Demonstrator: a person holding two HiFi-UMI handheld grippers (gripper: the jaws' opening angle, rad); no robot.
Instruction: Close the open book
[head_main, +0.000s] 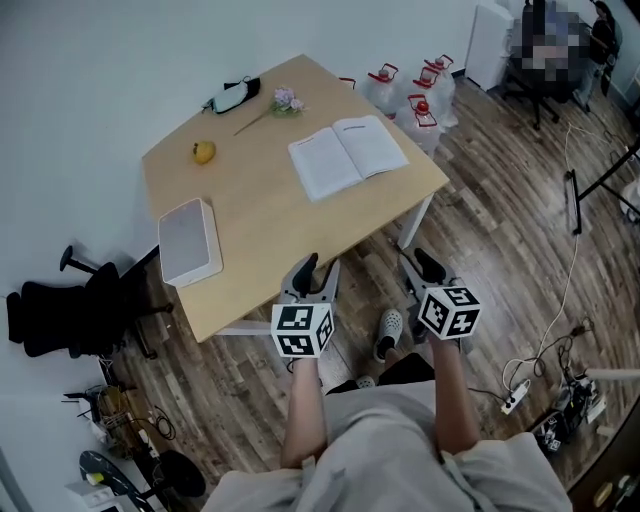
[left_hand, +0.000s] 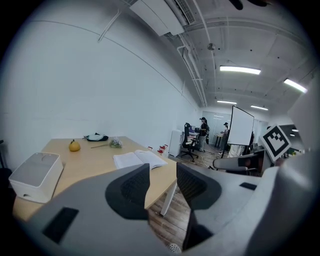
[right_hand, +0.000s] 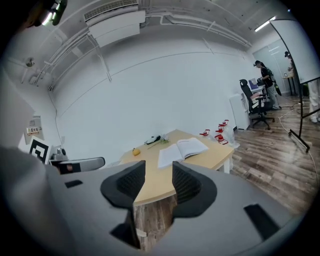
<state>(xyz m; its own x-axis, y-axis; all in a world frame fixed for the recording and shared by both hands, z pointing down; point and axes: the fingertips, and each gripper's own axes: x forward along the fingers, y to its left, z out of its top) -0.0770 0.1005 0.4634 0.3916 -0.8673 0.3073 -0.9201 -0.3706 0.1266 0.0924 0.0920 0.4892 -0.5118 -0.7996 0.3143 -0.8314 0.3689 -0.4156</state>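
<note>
Basically approach stage: the white-paged open book (head_main: 348, 155) lies flat, pages up, on the far right part of the light wooden table (head_main: 260, 215), nr the corner, & neither tool has reached it. The left gripper (head_main: 317, 270) & right gripper (head_main: 420, 268) hang side by side off the table's near edge, over the wood-plank floor (head_main: 500, 200), both aimed toward the table. Each gripper's own view shows its 2 black ribbed jaws spread w/ nothing btw them, only tabletop & floor beyond.

Other stuff sits well apart from the book: a small yellow fruit (head_main: 204, 152) & a flower sprig (head_main: 285, 100) toward the wall, a white rectangular box (head_main: 188, 240) at the left end, clear jugs w/ red caps (head_main: 415, 95) on the floor past the far corner. None looks to be in the way.

Next, prob.: carry both grippers in over the table to the book, bring 1 low to the outer edge of 1 half, get a jaw under that cover, then swing it over the spine onto the other half. The 2nd gripper could steady the resting half. Thin pages may fan or slip, so the pinch should take the cover too.
</note>
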